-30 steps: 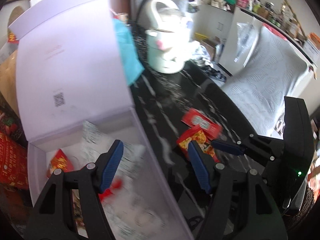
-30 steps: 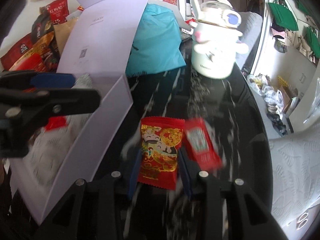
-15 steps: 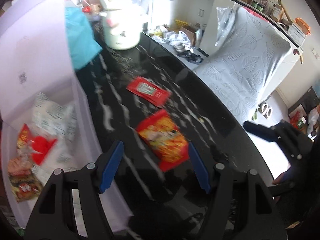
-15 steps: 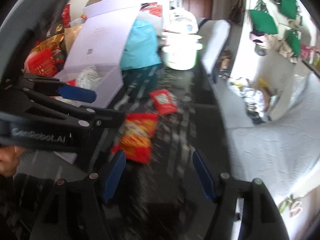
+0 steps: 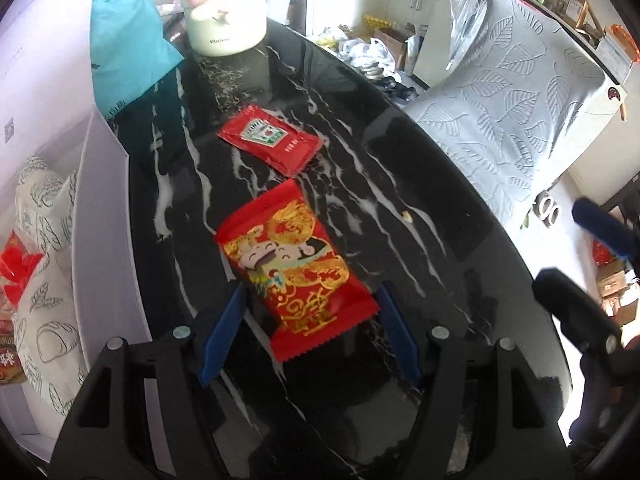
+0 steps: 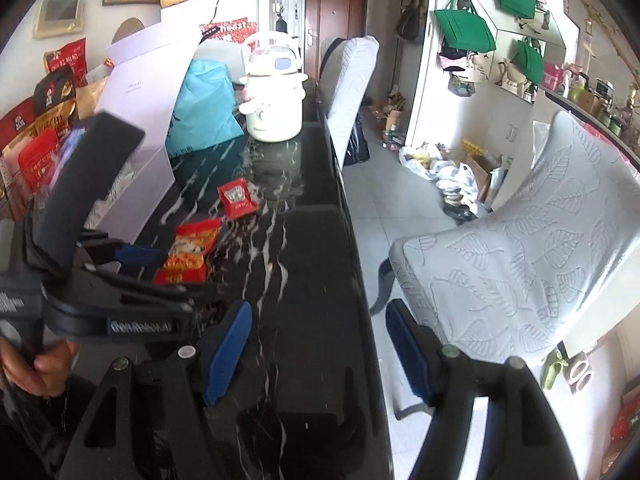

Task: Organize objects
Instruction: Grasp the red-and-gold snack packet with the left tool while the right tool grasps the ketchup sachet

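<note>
Left wrist looks steeply down, close; right views farther back; both share the table (image 5: pixel 420 184).

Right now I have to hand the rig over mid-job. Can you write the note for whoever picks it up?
Left gripper: open, straddling the red and gold snack packet on the black marble table, pads not pressing it.
Right gripper: open and empty, at the table's edge.
Ketchup sachet: flat on the table just beyond the snack packet.
White box: open, left of both, already holding several packets.
Left: close on the snack packet, box it, then the sachet.
</note>
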Available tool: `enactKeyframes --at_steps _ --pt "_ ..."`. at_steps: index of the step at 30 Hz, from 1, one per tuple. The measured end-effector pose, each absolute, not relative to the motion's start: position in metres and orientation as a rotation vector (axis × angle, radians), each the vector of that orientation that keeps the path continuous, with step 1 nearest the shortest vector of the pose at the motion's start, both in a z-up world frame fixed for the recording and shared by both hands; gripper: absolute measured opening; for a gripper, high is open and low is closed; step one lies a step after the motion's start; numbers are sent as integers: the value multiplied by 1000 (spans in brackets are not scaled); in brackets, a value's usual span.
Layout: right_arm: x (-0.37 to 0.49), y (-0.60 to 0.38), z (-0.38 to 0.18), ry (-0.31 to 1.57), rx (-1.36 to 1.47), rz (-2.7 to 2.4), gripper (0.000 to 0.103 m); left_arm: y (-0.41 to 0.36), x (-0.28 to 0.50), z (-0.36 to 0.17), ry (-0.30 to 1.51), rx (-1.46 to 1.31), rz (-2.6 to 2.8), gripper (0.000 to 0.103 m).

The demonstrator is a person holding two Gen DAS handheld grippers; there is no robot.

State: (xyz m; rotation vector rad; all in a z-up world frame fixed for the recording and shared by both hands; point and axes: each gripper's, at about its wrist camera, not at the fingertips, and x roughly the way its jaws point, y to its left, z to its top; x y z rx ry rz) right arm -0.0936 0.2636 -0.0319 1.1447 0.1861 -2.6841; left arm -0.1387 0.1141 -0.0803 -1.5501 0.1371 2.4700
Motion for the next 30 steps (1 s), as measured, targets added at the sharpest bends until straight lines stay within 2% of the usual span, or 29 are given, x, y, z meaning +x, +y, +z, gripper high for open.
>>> enactKeyframes --at_steps 2,4,10,18,30 --pt "-102 262 -32 182 1129 -2669 71 112 -138 -80 149 -1525 2512 52" --pt "-113 259 -34 182 1118 -2649 71 109 -138 -79 132 -1511 2527 49" --pt "-149 245 -45 188 1127 -2583 71 97 -136 -69 73 -1474 2563 47" --pt "-188 224 -54 231 1158 -2530 71 83 -140 -21 60 -1305 2713 47" --pt "-234 170 -72 239 1117 -2356 70 57 -175 -25 -13 -1378 2681 47"
